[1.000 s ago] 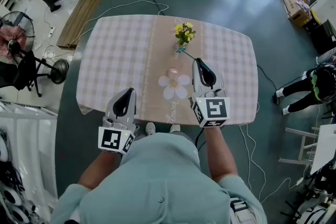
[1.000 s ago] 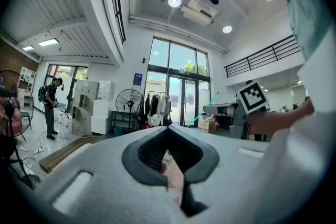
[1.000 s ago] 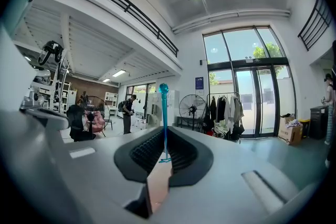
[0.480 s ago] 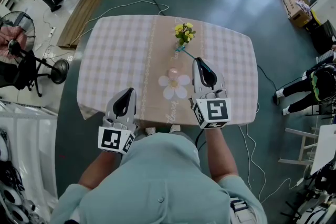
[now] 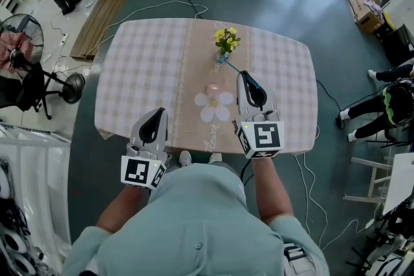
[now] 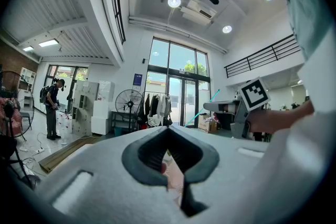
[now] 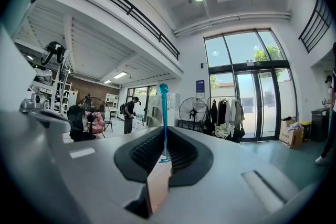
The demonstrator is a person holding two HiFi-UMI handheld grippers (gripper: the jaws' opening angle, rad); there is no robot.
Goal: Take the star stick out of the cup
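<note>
Teal plastic, the star stick stands pinched at its lower end in the narrow jaws of the right gripper. Its top slants toward the yellow flowers and, as far as the small head view allows, is already clear of the pink cup on the table. The left gripper is closed on nothing at the near edge; to finish well, I judge, carry the stick away from the flowers with a firm pinch, then lay it down.

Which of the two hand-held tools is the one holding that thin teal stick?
The right tool: its jaws pinch the teal stick, while the left tool holds nothing.
</note>
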